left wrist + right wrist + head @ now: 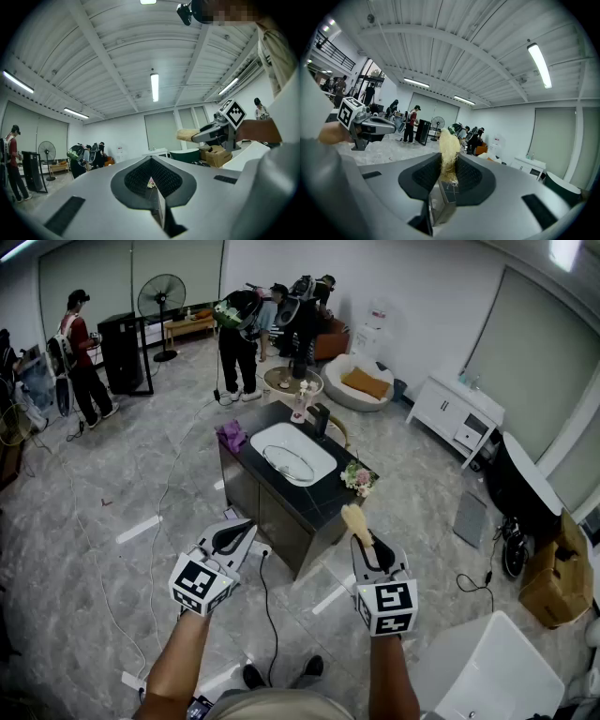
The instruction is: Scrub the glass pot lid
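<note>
**fig.** head view, read together with both gripper views. the person stands well apart from the dark table (315,499) and faces it across bare floor. the glass pot lid (289,465) lies flat inside the white sink (279,435) set into the table top. a purple cloth (231,435) sits at the table's left end and a small bunch of flowers (358,478) at its near right corner.

the left claw (246,527) is closed on nothing; in its own view the two pads meet along a single line. the right claw (367,542) is clamped on a pale fibrous scrubber (355,520), whose free end stands out well past the jaw tips.

judged step: the approach, with scrubbing not yet begun, since neither claw is near the lid.

to do the step well:
- close the gap to the table.
- open the left claw and steady the lid by its rim or knob so it cannot skate on the smooth basin. the knob cannot be made out from here.
- put the scrubber's free end, not the jaw tips, onto the glass, and work in overlapping circles from centre to rim.
- keep the pressure light and steady. the scrubber is gripped only at its base, so heavy pressure would likely bend it or pull it loose.
- lift and set the lid down gently, as glass against a hard basin may chip.
</note>
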Demonstrator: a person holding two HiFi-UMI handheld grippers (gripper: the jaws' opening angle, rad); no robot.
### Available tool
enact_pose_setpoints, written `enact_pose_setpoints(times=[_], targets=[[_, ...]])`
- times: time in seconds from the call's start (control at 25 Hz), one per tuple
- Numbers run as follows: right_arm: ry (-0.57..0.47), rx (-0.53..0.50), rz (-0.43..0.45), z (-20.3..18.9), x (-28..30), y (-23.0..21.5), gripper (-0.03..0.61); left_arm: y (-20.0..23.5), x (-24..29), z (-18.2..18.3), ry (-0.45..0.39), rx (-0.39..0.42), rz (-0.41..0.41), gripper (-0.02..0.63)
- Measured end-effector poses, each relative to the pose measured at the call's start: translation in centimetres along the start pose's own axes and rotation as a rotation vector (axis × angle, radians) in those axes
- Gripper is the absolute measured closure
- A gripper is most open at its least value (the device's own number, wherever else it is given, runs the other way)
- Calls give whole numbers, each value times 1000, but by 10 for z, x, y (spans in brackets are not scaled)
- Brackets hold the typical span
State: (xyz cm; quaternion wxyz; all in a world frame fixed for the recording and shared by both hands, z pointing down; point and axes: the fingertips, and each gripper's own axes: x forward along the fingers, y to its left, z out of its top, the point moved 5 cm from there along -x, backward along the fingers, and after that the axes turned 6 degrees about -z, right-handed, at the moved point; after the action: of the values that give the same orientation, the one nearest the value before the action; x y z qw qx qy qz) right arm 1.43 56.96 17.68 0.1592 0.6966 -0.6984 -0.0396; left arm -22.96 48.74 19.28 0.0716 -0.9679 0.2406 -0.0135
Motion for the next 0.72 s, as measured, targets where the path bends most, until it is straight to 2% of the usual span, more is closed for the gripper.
enact_pose_setpoints(times=[0.48,0.72], targets=[[7,14,-10,4,2,24,479,17,-18,-5,-6,-3,-14,600],[-6,81,6,4,11,25,474,22,-16,-12,-9,-18,-14,600]])
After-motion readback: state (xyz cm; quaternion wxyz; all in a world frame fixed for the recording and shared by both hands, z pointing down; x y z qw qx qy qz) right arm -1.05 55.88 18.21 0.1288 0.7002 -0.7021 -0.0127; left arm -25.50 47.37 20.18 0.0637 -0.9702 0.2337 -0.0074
